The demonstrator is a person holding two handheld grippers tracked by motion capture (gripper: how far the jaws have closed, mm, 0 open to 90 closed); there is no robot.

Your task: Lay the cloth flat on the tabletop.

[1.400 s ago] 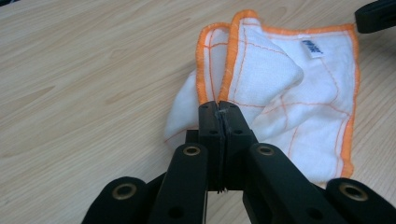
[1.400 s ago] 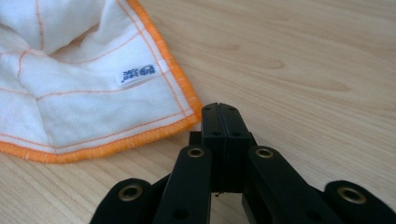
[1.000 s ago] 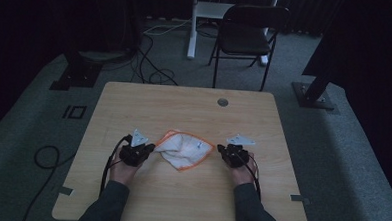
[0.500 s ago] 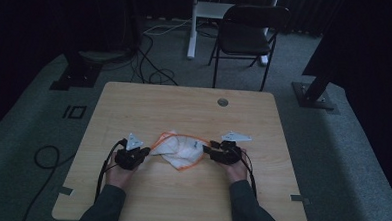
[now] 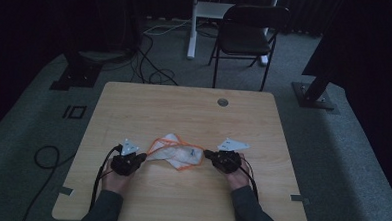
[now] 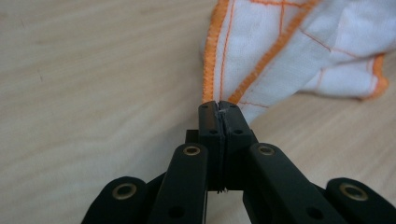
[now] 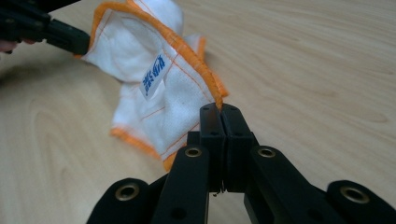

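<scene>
A white cloth [image 5: 176,152] with orange stitched edges lies crumpled near the front of the wooden table [image 5: 184,110]. My left gripper [image 5: 143,157] is at the cloth's left end. In the left gripper view the left gripper [image 6: 219,105] is shut on an orange-hemmed corner of the cloth [image 6: 289,51]. My right gripper [image 5: 207,153] is at the cloth's right end. In the right gripper view the right gripper [image 7: 220,108] has just been closing, and it pinches the orange edge of the cloth [image 7: 154,79]. A blue-printed label [image 7: 153,77] shows on the cloth. The left gripper [image 7: 60,37] holds the far corner.
A round cable hole [image 5: 223,102] sits near the table's far edge. A black folding chair [image 5: 247,35] and a white stand [image 5: 195,20] are behind the table. Cables [image 5: 155,73] lie on the floor, with dark bases at both sides.
The right gripper has moved left up to the cloth's right edge and closed on it. The left hand drifted slightly toward the table's front edge, still holding its corner.
</scene>
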